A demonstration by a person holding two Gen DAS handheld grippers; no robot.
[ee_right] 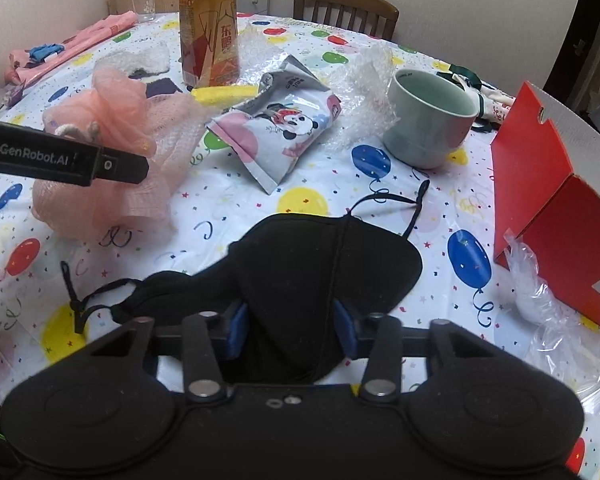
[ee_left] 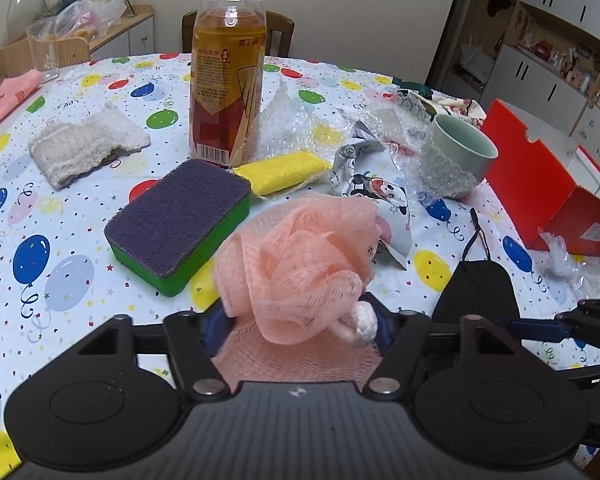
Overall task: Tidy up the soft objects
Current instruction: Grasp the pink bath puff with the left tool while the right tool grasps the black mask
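A round table with a balloon-print cloth fills both views, a chair and cupboards far behind. The left gripper has its blue pads closed on the peach mesh bath puff at the near edge. To its right, the right gripper grips the black face mask (its ear loops lie loose on the cloth). Farther on lie a green-and-purple sponge, a yellow sponge, a white cloth, a tall drink bottle and a green cup.
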